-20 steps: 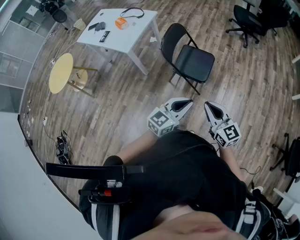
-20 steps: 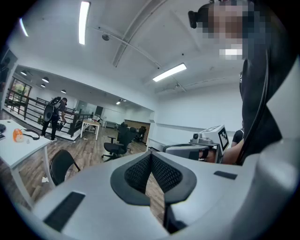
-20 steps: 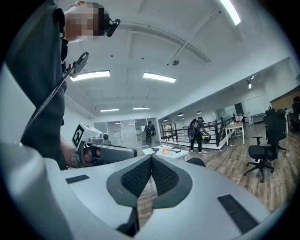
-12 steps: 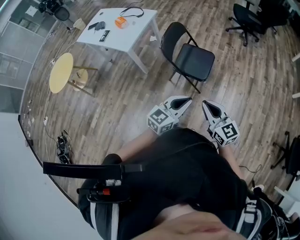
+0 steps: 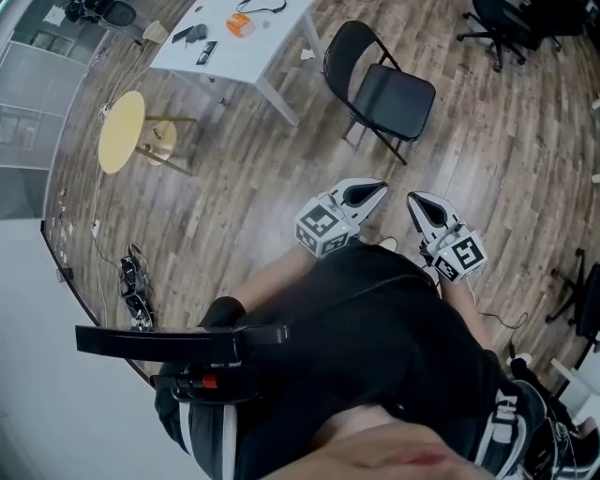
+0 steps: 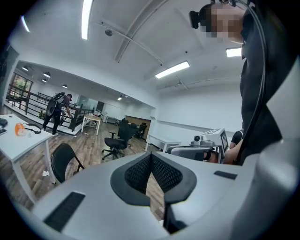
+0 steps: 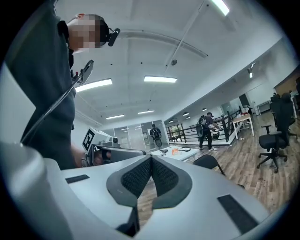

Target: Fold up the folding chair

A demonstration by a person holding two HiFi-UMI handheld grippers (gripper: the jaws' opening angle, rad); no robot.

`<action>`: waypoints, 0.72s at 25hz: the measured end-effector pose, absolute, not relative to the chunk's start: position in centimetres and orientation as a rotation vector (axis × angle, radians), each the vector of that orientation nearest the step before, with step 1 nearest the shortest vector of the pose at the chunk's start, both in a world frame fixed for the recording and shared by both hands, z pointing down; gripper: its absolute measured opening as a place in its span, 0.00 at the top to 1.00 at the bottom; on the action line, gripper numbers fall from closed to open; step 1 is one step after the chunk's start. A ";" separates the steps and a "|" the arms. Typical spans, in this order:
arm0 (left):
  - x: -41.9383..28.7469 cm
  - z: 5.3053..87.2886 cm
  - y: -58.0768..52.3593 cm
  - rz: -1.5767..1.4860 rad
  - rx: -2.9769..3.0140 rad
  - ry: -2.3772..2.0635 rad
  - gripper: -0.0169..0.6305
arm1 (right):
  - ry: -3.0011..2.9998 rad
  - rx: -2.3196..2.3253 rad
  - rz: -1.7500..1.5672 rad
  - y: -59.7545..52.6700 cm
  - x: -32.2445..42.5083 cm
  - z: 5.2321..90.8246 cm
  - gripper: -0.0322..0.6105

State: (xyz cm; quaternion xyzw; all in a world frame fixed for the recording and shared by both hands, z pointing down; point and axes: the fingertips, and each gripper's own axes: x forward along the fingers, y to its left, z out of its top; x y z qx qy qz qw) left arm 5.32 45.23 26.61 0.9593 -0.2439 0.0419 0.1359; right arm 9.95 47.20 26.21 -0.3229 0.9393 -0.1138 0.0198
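left gripper [image 5: 373, 189]: jaws pressed together, empty, held by the waist.
folding chair [image 5: 382, 92]: stands open, well ahead, beside the white table [image 5: 267, 52].
right gripper [image 5: 418, 201]: jaws likewise closed on nothing.
step: probably the approach; walk close, part the jaws, take backrest and seat edge.
writing: only square marker patterns on the cubes; no brand legible.

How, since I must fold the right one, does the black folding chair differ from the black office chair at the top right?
The folding chair stands on thin tube legs; the office chair sits on a star base. The folding chair is beside the white table, nearer in the head view; the office chair is farther off. Both are black and upright.
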 end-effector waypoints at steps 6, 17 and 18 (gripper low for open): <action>3.9 26.8 43.5 0.147 2.763 -0.737 0.97 | 2.929 -1.032 -0.384 45.4 9.3 26.8 0.93; -1.9 26.3 36.1 0.146 2.812 -0.712 0.97 | 2.889 -1.194 -0.341 38.5 4.8 26.0 0.93; -2.5 26.2 35.2 0.142 2.814 -0.707 0.97 | 2.885 -1.206 -0.345 37.7 4.2 26.0 0.93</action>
